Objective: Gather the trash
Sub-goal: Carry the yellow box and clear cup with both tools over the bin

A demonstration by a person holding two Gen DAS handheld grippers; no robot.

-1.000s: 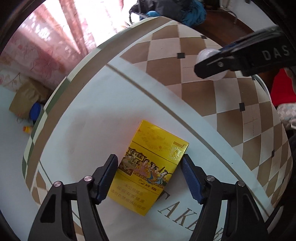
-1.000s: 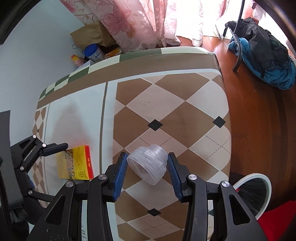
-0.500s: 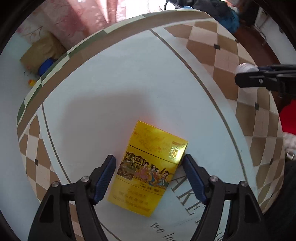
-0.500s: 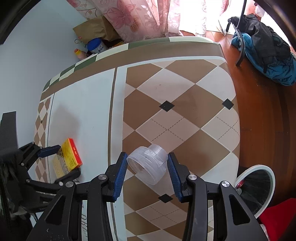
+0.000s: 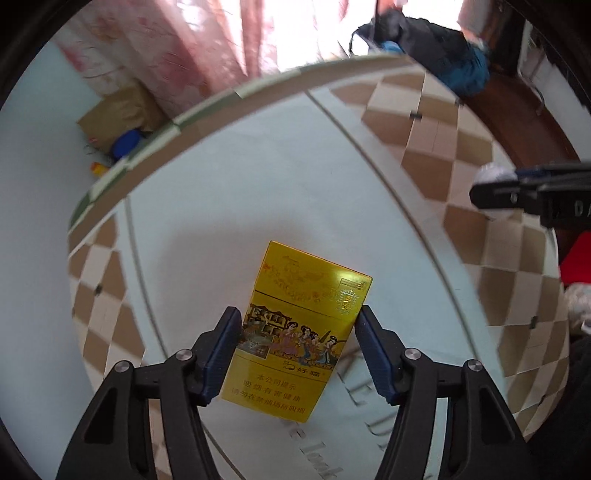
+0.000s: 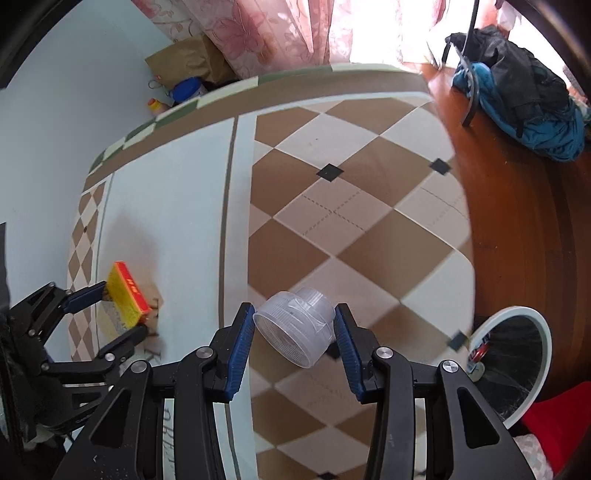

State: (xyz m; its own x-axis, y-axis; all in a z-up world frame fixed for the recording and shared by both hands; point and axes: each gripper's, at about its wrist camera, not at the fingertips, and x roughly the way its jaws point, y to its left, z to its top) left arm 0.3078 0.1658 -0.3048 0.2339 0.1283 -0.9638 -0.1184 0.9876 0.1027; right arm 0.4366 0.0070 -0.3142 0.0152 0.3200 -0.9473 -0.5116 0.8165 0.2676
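Yellow pack [image 5: 303, 332]: cigarette box with a painted figure scene and Chinese print, clamped by its long sides between the blue pads of the left gripper [image 5: 300, 349]; the right wrist view shows it held above the cloth [image 6: 177, 221], red edge facing that camera.
Left gripper: closed on the pack, both pads pressed to its sides, over the pale panel of the cloth near printed lettering.
Clear cup [image 6: 295, 328]: small ribbed plastic cup, lying sideways with its mouth toward the camera, held between the pads of the right gripper [image 6: 294, 345].
Right gripper: closed on the cup, above the brown-and-cream diamond part of the cloth.
Table: covered by the cloth, pale panel on the left, diamond pattern on the right, green-and-white checks along the far edge.
Bin [image 6: 511, 354]: white rim, dark liner, on the wood floor just off the table's right edge; something red and white lies inside.
Background: pink floral curtain [image 6: 266, 33], brown paper bag [image 6: 184, 61], blue-lidded tub [image 6: 190, 88], dark bag [image 6: 517, 81] on the floor.
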